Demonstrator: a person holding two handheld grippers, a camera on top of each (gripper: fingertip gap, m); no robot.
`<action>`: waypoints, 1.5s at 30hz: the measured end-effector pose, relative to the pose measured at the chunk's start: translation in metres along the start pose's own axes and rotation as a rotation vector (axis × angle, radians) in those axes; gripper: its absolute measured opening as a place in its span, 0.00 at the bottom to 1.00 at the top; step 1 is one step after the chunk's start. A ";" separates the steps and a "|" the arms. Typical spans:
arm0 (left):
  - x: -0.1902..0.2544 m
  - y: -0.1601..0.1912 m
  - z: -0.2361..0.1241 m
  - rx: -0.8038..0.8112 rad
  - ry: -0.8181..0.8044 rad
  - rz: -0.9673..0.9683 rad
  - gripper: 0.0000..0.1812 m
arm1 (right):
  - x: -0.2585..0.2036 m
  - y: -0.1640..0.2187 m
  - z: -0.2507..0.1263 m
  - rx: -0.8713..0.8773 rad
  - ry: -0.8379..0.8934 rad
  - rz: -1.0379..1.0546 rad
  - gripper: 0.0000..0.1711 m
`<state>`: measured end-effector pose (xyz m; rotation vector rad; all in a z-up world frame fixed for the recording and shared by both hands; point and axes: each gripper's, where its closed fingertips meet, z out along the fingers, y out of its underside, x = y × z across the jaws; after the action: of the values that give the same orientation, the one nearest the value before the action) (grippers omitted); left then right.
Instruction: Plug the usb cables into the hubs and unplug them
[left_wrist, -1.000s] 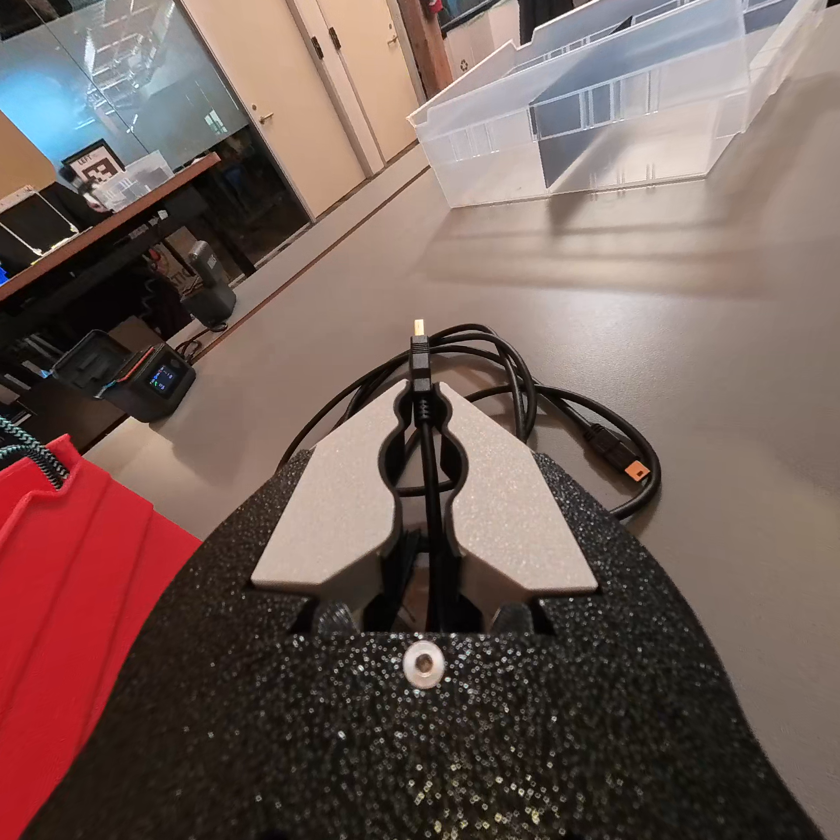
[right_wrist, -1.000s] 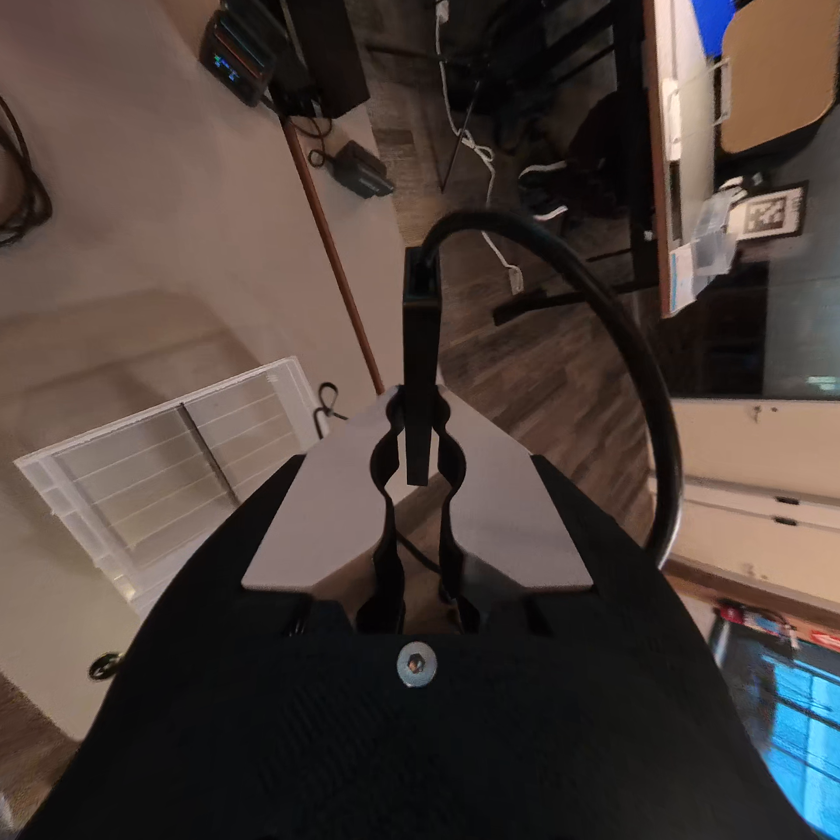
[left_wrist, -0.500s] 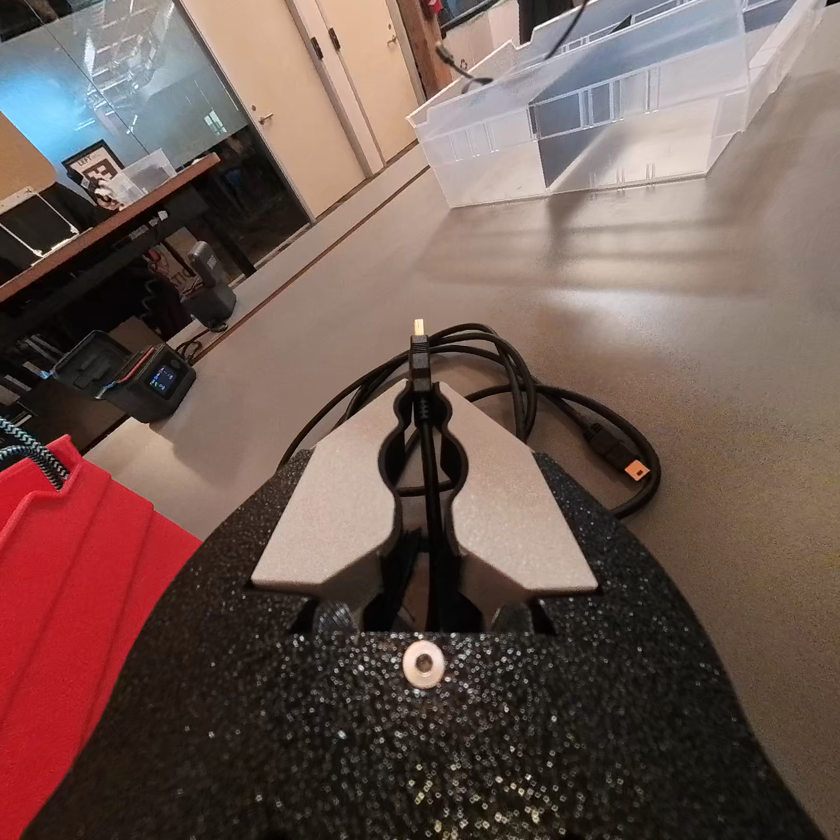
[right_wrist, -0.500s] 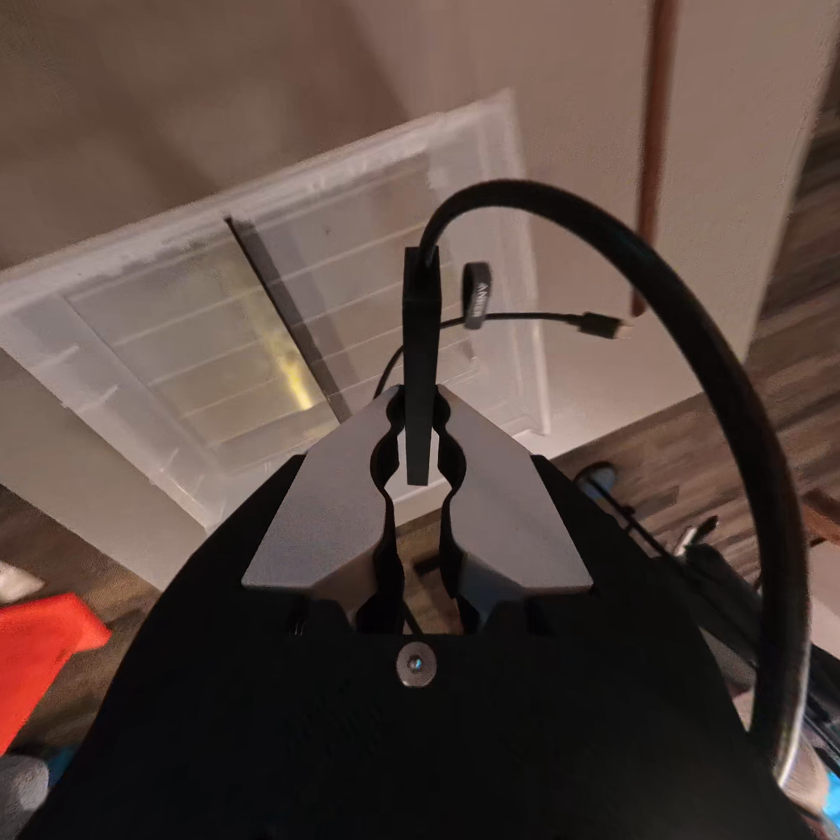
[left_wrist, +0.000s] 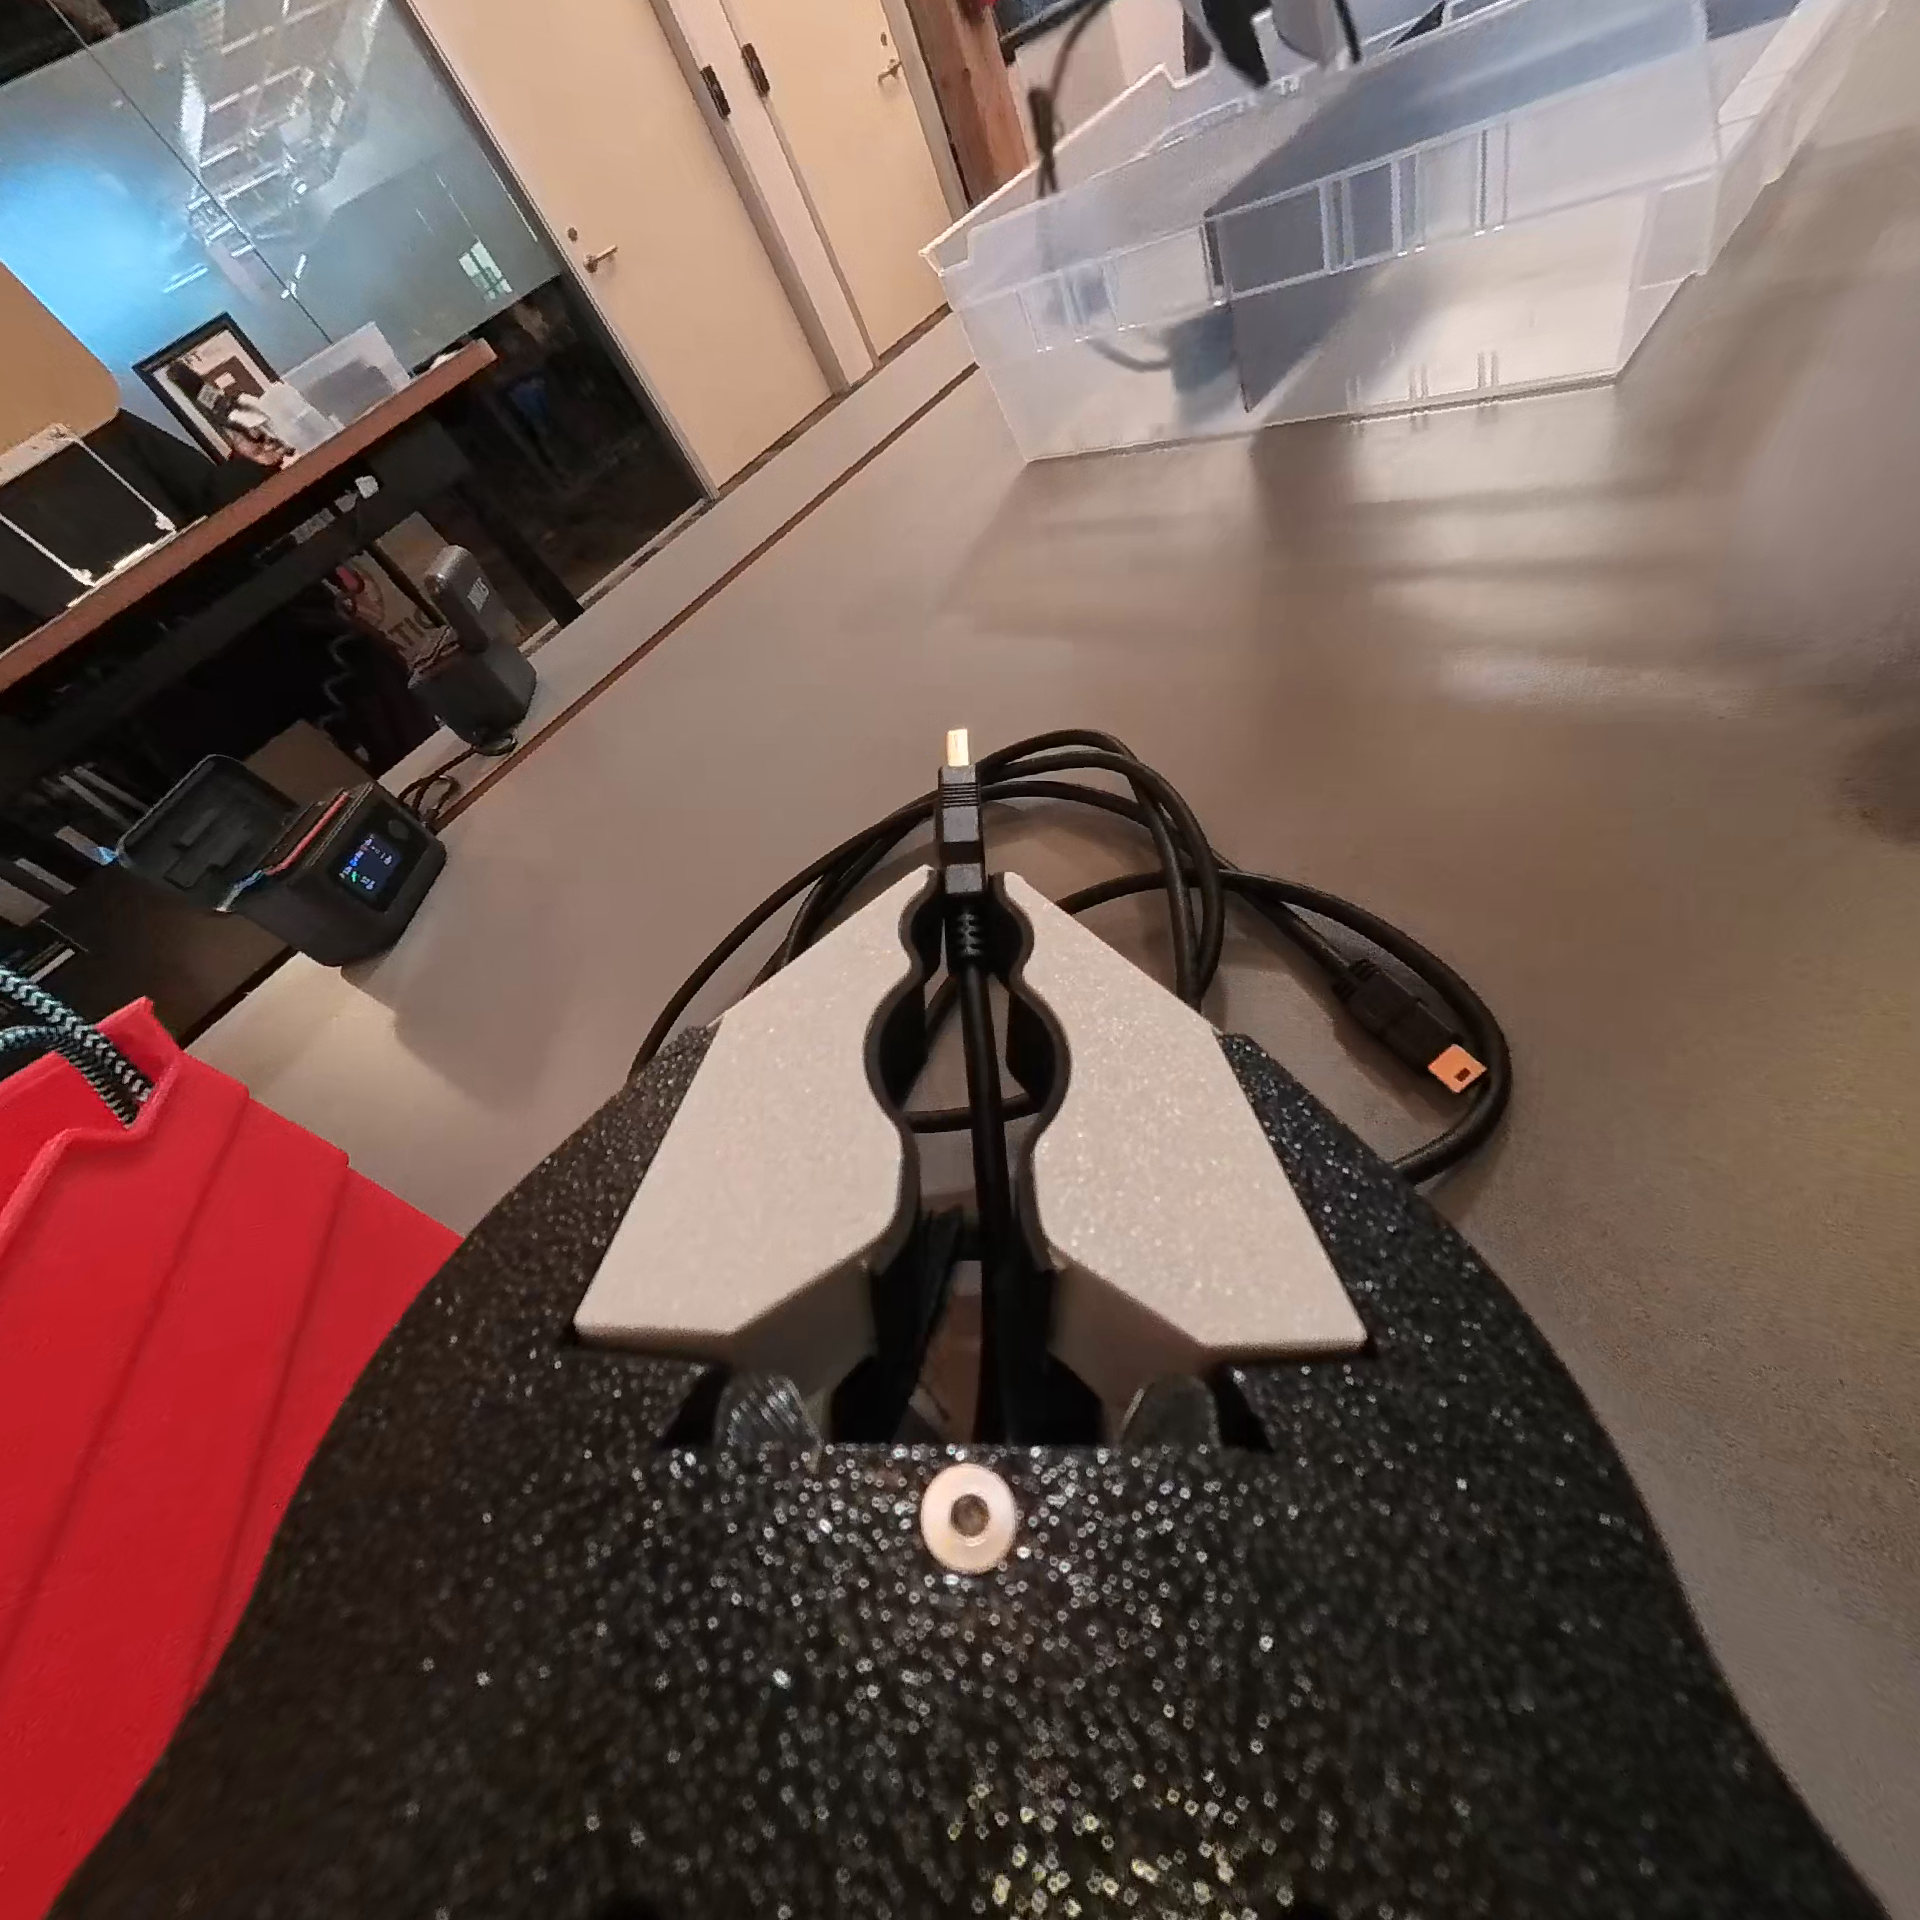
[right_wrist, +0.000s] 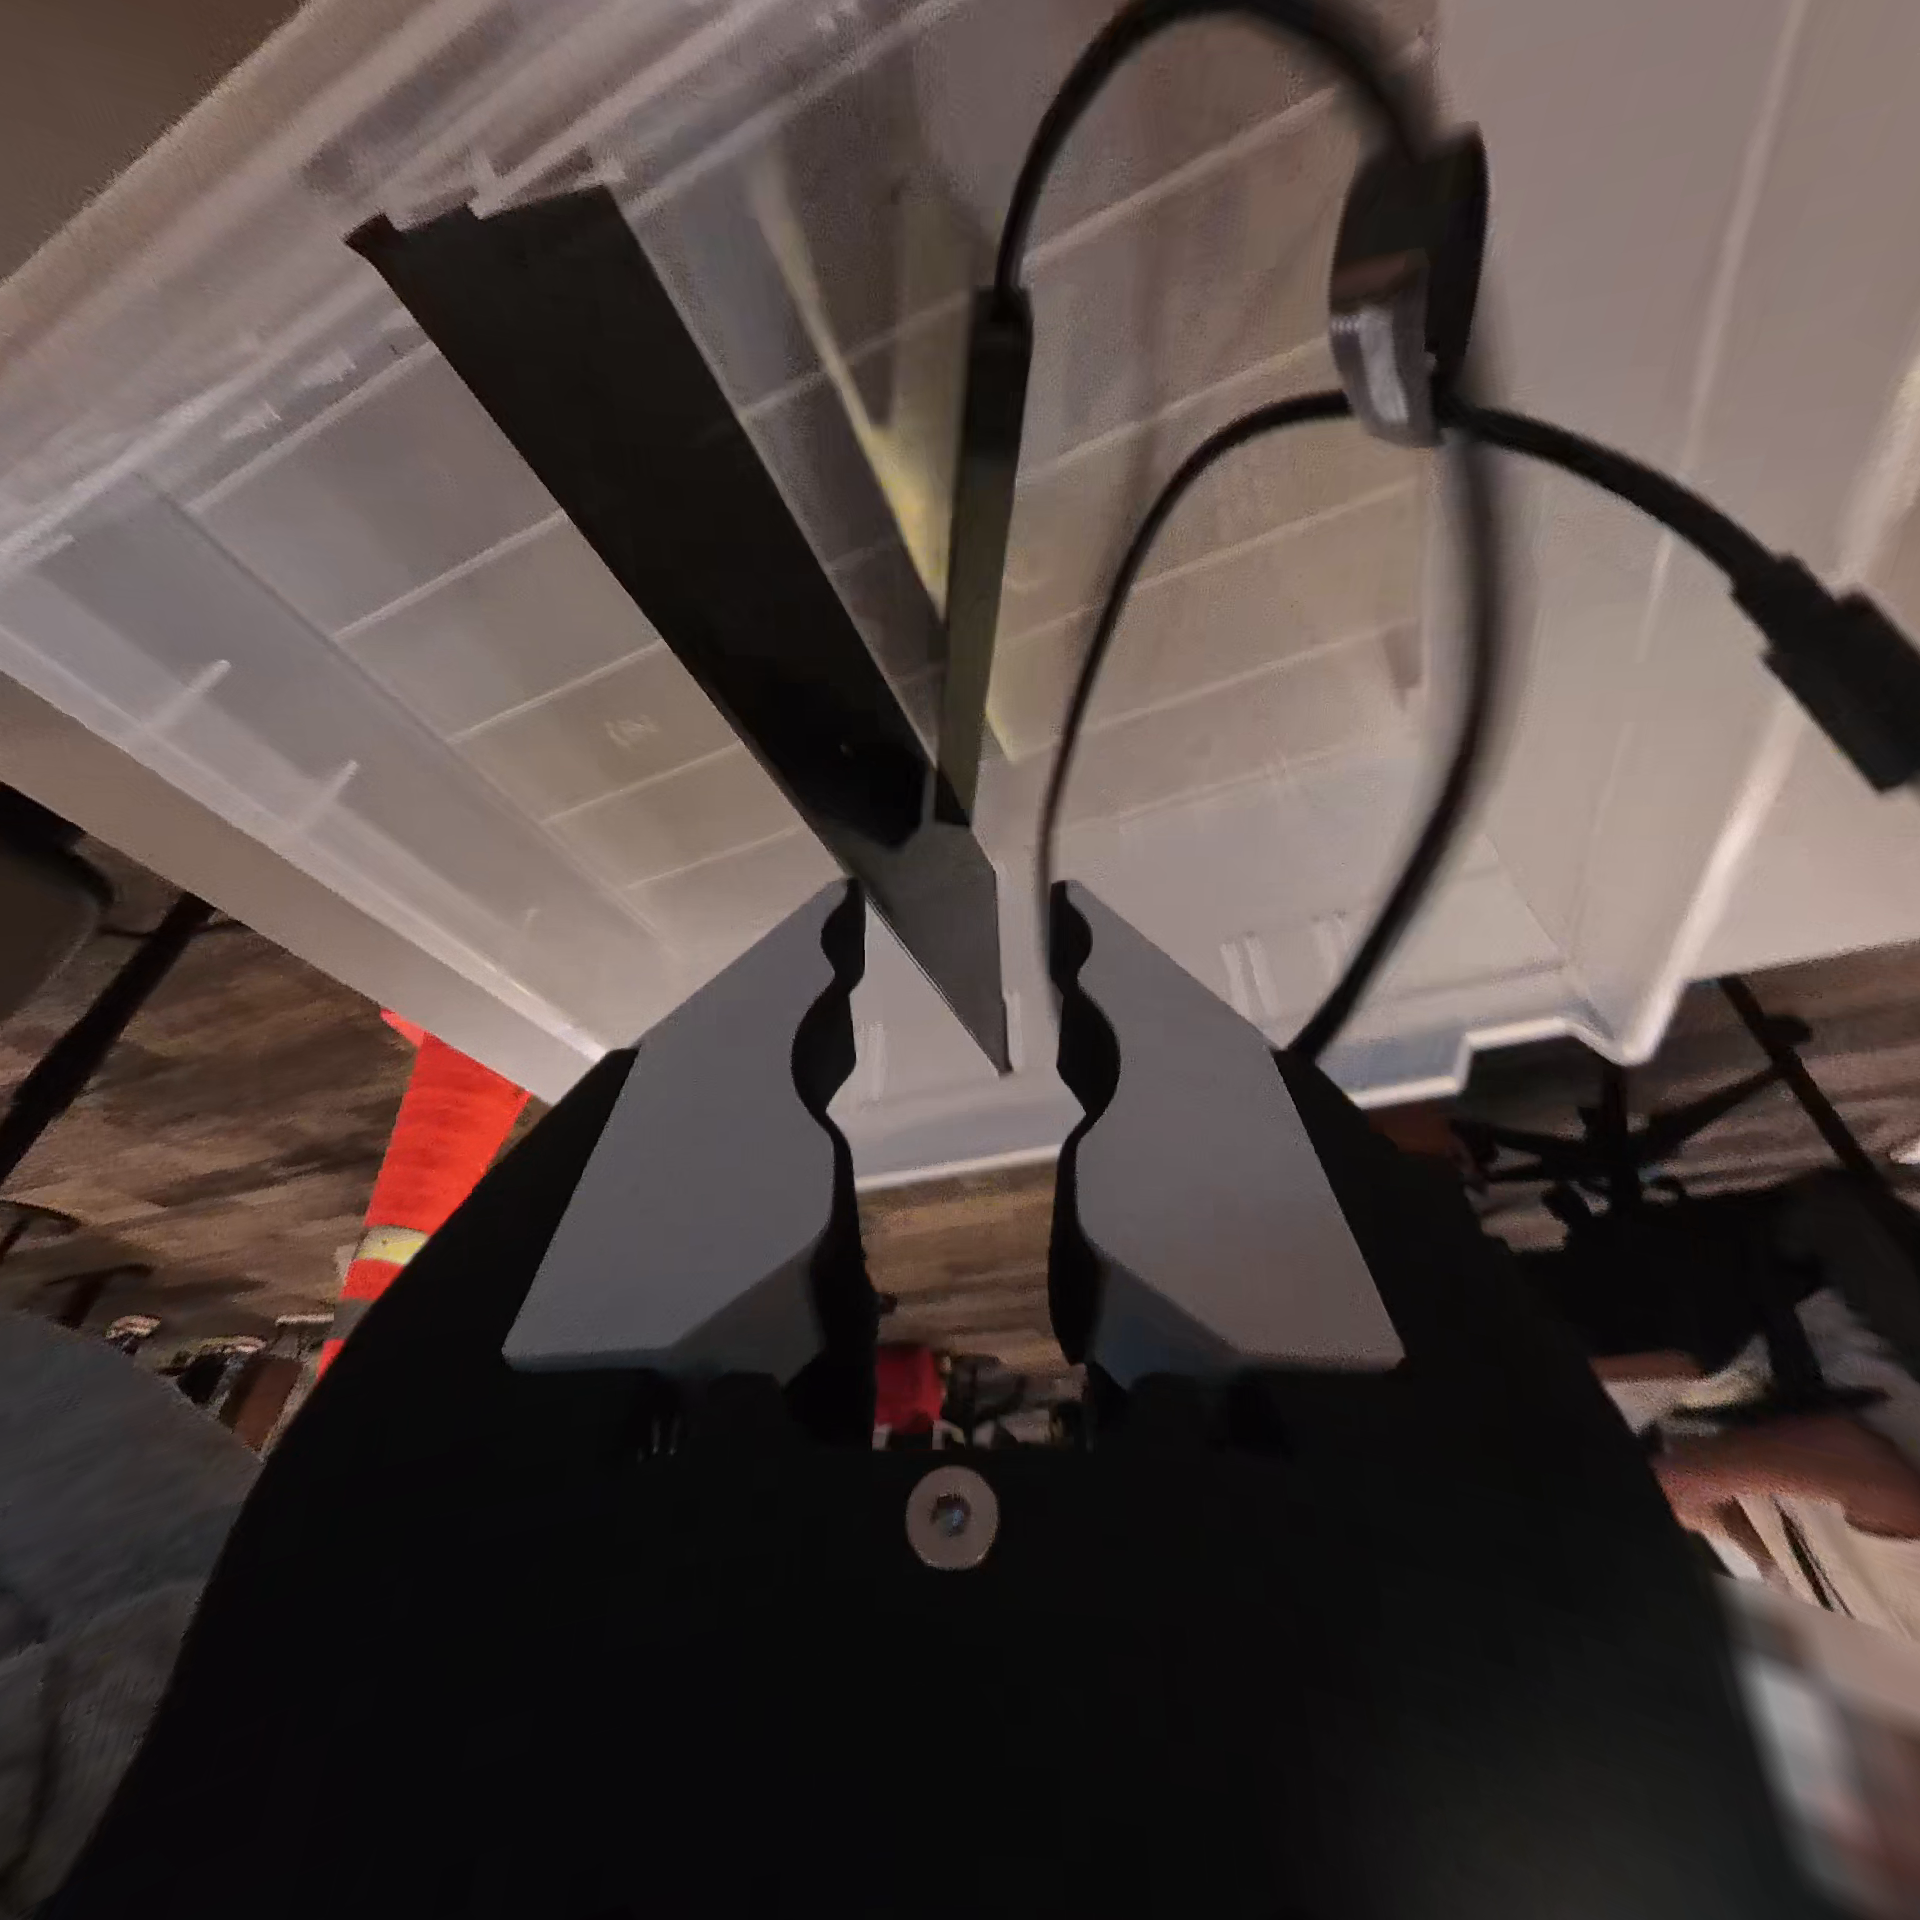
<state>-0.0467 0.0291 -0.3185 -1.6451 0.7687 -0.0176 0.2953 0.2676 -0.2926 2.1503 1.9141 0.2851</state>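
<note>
My left gripper (left_wrist: 961, 883) is shut on the black plug of a USB cable (left_wrist: 958, 821), whose metal tip points forward. The rest of that cable (left_wrist: 1174, 831) lies coiled on the grey table, its other end tipped orange (left_wrist: 1455, 1070). My right gripper (right_wrist: 956, 894) is open, above a clear plastic bin (right_wrist: 416, 665). A slim black hub (right_wrist: 982, 540) is just ahead of the fingers, and neither finger touches it. Its short cable (right_wrist: 1081, 665) loops to a strap and a plug (right_wrist: 1849, 707) at the right.
The clear bin (left_wrist: 1091, 312) stands at the far end of the table and has a dark divider (right_wrist: 644, 499). A red bin (left_wrist: 156, 1299) sits at my left. A small black device with a screen (left_wrist: 312, 873) and a desk are beyond the table's left edge. Some 40 cm of space lies between my two pairs of fingers.
My right gripper has swung over the clear bin, come closer to it and opened, letting go of the hub. My left gripper has kept still, shut on the plug.
</note>
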 end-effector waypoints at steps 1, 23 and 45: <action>0.000 0.000 0.000 0.000 0.000 0.001 0.03 | 0.002 0.003 -0.005 -0.016 0.013 0.005 0.20; -0.052 -0.049 -0.059 0.553 0.054 -0.489 0.03 | -0.281 -0.244 -0.159 1.436 0.262 -0.547 0.39; -0.043 -0.058 -0.053 0.570 0.067 -0.459 0.49 | -0.270 -0.236 -0.194 1.778 0.105 -0.353 0.04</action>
<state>-0.0757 0.0046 -0.2367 -1.2403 0.3683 -0.5698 -0.0194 0.0355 -0.1768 2.1707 2.9213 -2.1094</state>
